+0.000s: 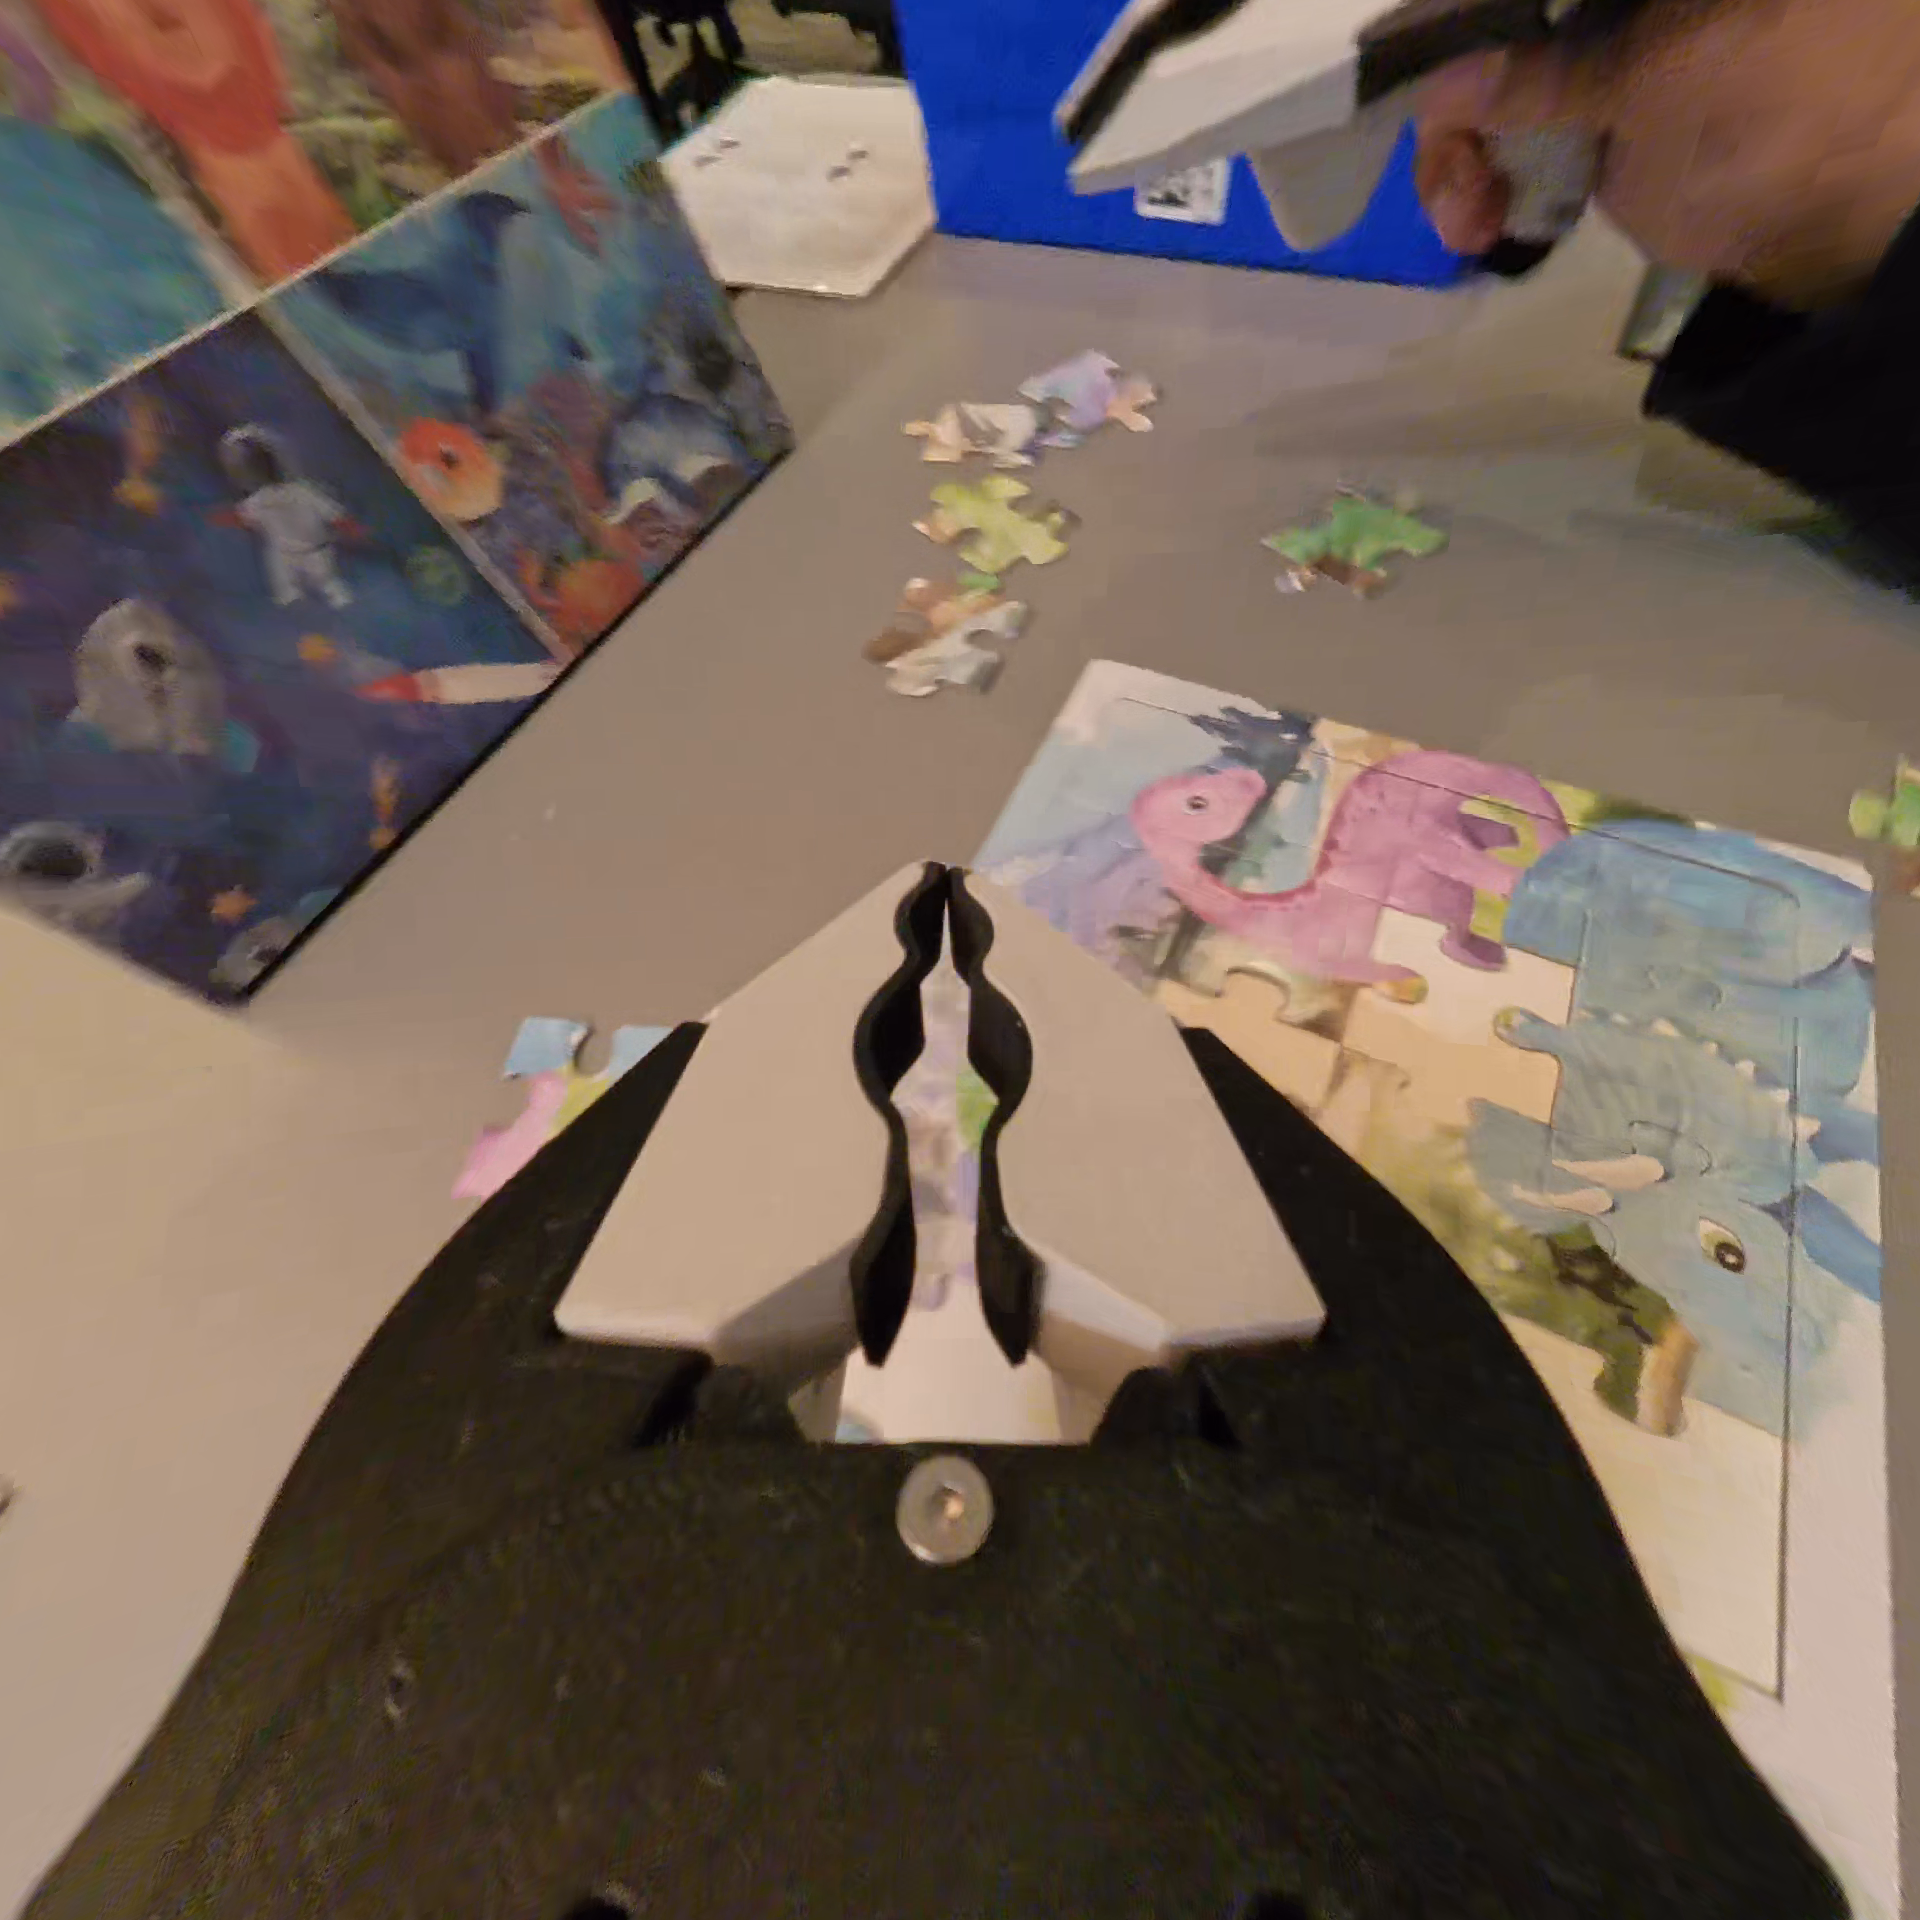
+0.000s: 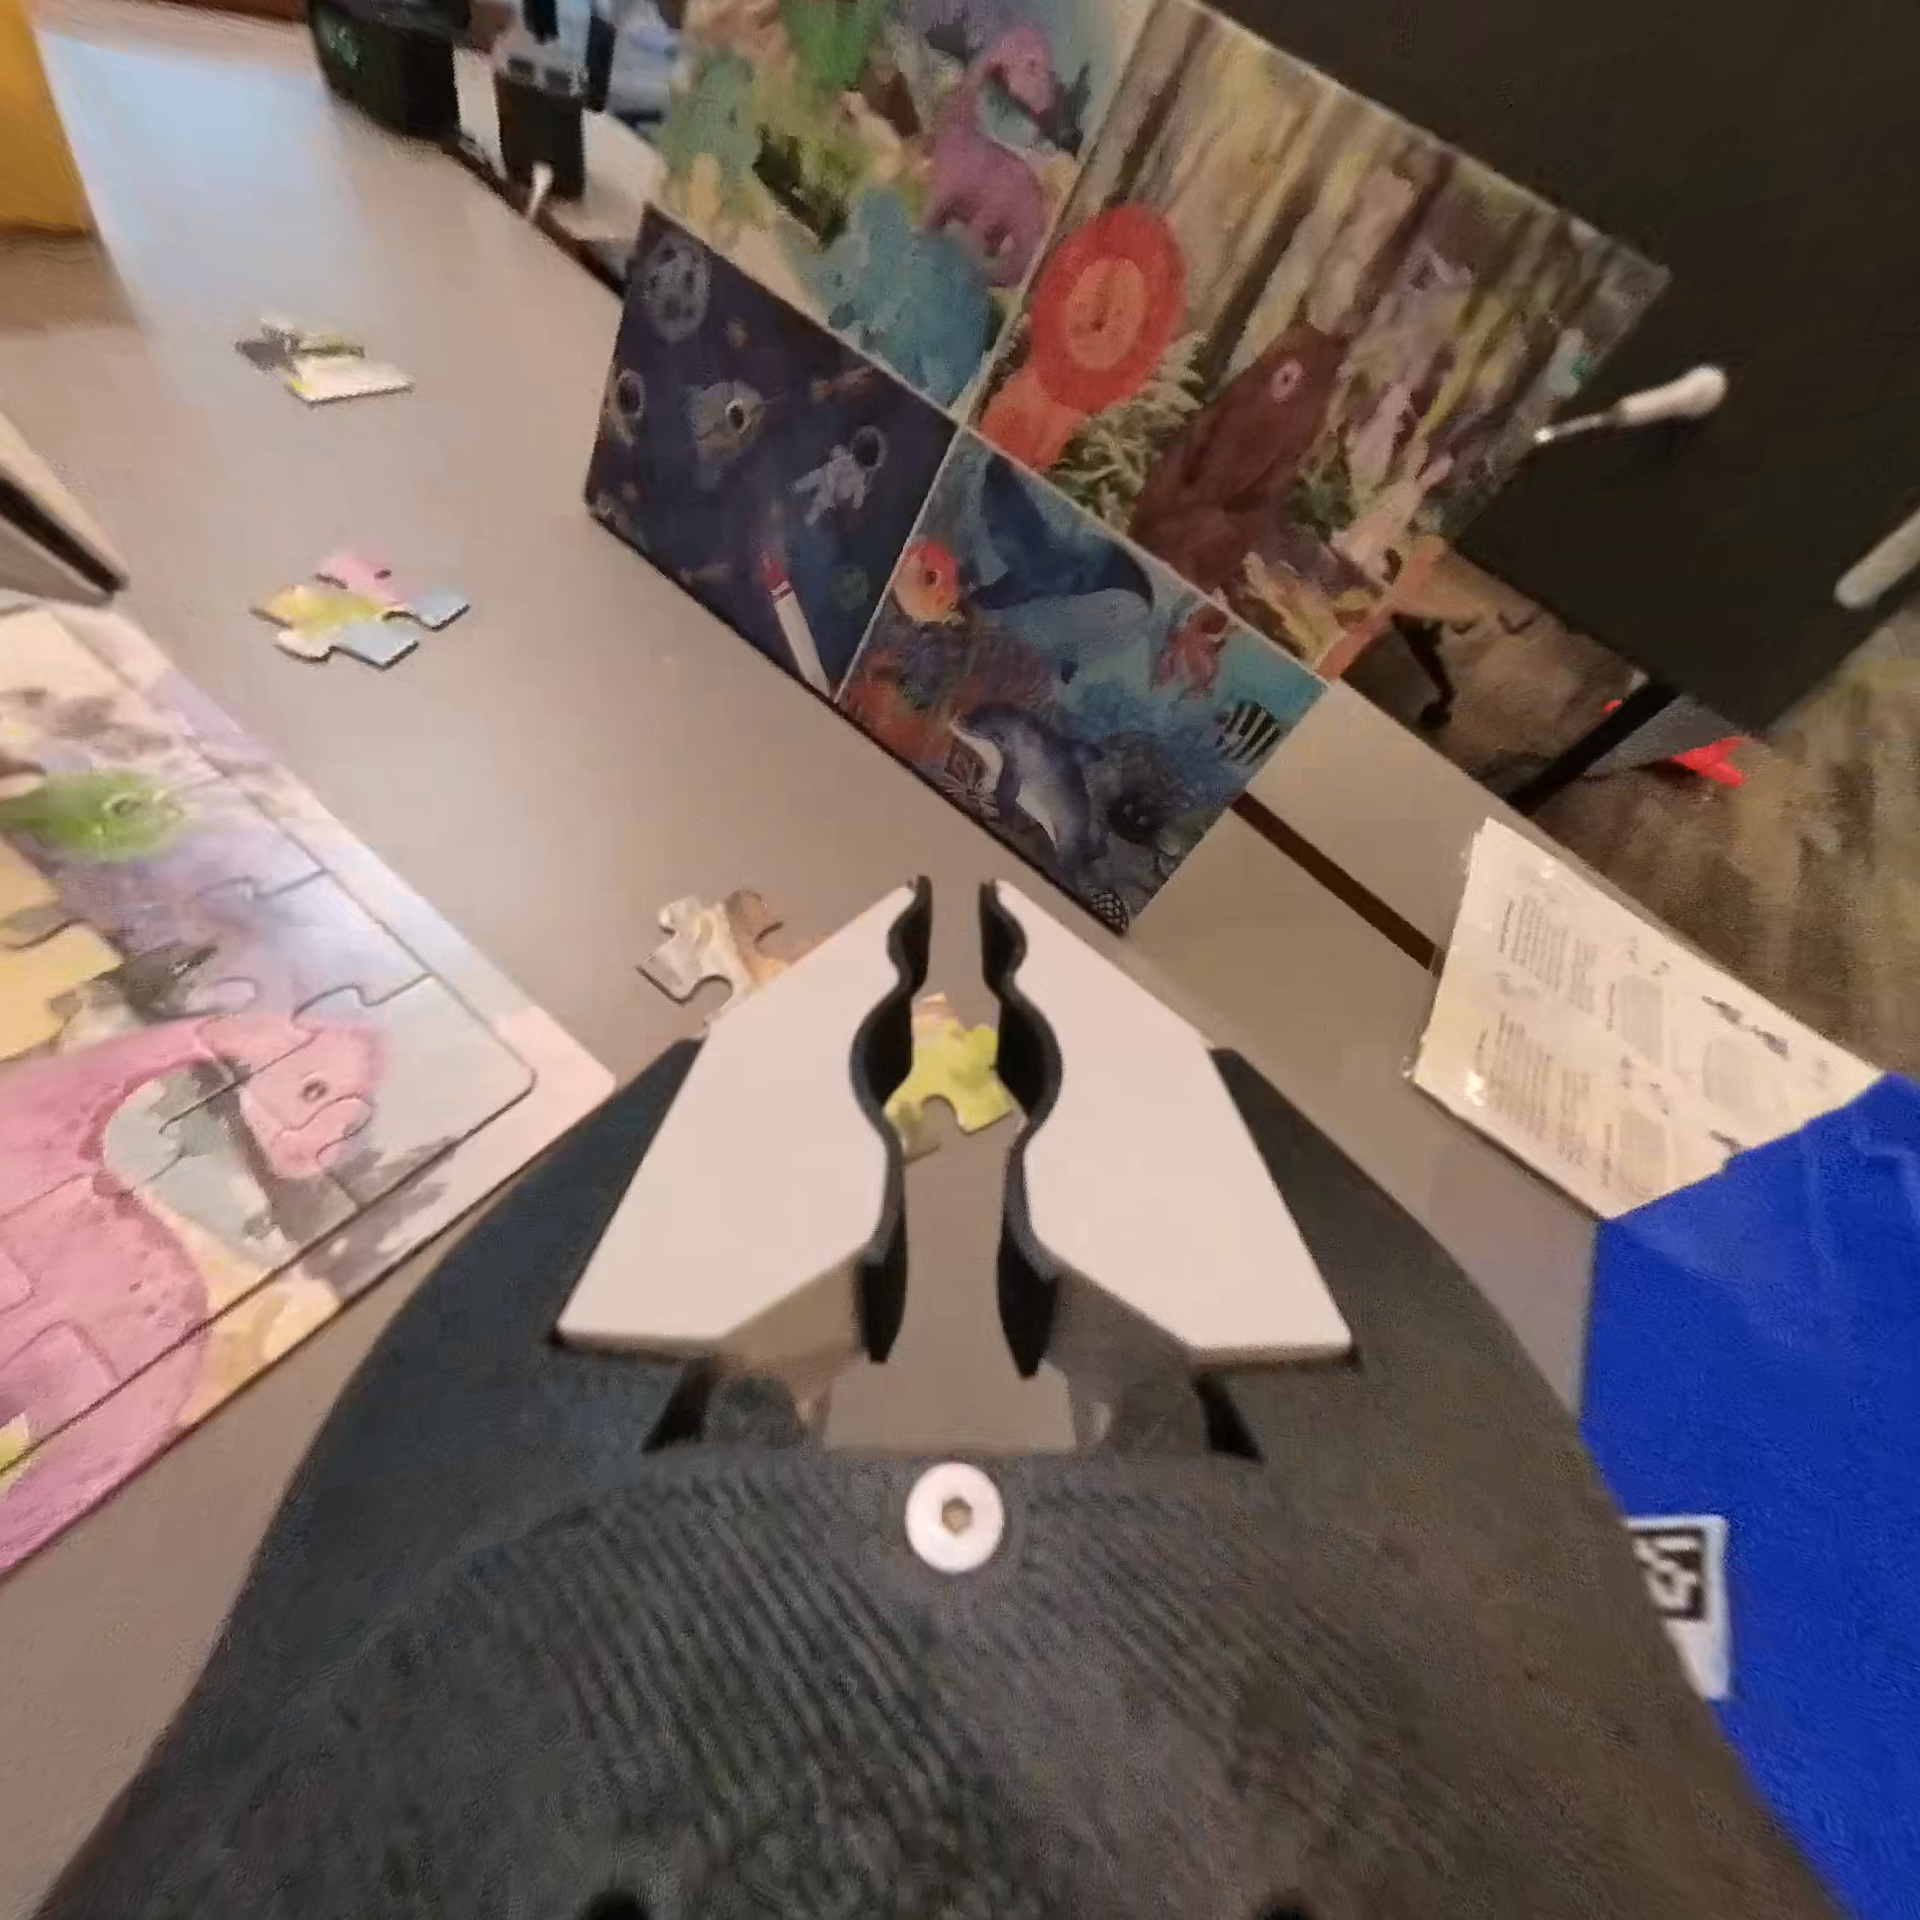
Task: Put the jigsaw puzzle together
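Jigsaw puzzle [image 1: 1455, 1039], part-built, lies flat on the grey table [image 1: 675, 810]; we take it as our landmark. Pink and blue dinosaurs are already joined; the cardboard looks thin, matte, with knob-and-socket edges.

Left gripper [image 1: 948, 883] hovers over the puzzle's near-left corner, its black wavy pads meeting at the tips. A pale, pink-and-blue piece [image 1: 551, 1091] shows beneath and behind the fingers; we cannot tell whether it is pinched or merely lying under them.

Right gripper [image 2: 951, 894] sits beyond the puzzle's far edge, jaws parted by a narrow gap and holding nothing. Through that gap we see a yellow-green piece [image 2: 951, 1070] on the table, and a tan-grey piece [image 2: 717, 951] just left of it. We judge the gripper is lined up for a pick there.

More loose pieces [image 1: 977, 520] are strewn past the puzzle's far edge, spaced apart, probably so each can be reached singly.

Picture box [image 1: 312, 468], glossy, with printed scenes, stands left of the puzzle, likely as reference. A blue bin [image 1: 997, 156] lies farther off.
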`<state>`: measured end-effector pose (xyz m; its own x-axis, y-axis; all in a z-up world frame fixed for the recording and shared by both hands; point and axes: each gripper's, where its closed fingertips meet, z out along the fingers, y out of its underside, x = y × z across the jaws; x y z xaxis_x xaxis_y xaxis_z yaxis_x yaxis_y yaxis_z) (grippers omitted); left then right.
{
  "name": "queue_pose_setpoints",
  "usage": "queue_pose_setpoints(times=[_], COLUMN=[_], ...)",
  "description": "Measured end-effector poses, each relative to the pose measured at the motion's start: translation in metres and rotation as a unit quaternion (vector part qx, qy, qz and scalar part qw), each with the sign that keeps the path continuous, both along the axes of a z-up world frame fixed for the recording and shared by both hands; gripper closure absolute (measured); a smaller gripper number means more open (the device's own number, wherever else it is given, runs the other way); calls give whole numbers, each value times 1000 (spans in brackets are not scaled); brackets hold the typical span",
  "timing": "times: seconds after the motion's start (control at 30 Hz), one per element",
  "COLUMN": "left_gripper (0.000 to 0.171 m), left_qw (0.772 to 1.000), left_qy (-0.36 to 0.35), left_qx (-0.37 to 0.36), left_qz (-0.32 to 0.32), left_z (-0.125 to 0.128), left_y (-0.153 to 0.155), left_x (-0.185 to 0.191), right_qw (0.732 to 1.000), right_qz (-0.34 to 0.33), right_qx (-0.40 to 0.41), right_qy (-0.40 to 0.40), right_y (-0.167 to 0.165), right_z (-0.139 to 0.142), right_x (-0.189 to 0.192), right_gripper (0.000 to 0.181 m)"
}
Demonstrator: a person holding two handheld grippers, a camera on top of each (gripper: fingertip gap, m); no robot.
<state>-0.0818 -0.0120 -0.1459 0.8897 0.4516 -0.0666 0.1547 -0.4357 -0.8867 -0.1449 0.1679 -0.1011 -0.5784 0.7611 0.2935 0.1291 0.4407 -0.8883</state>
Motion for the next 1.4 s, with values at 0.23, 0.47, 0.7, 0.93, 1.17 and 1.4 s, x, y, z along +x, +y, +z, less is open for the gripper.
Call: queue_pose_setpoints(times=[0.23, 0.47, 0.7, 0.93, 1.17, 1.4], left_gripper=[171, 168, 164, 163, 163, 163], left_qw=[995, 991, 989, 989, 989, 988], left_qy=[-12, -8, -49, -68, -66, -77], left_qx=[12, 25, 78, 87, 83, 83], left_qz=[97, 134, 114, 103, 106, 102], left_z=[-3, 4, 4, -2, -4, -8], left_y=[-78, -112, -106, -99, -100, -98], left_x=[-55, -73, -71, -68, -70, -70], right_qw=[986, 943, 961, 982, 986, 982], right_qz=[-14, 4, 25, 24, 10, 44], right_qx=[-165, -330, -275, -185, -167, -180], right_qy=[-36, -48, -18, -20, -15, -42], right_y=[31, 50, 40, 27, 31, 22], right_z=[-19, 8, 14, -4, -7, -11], right_x=[0, 2, 10, 8, 5, 9], right_gripper=[176, 169, 152, 160, 164, 164])
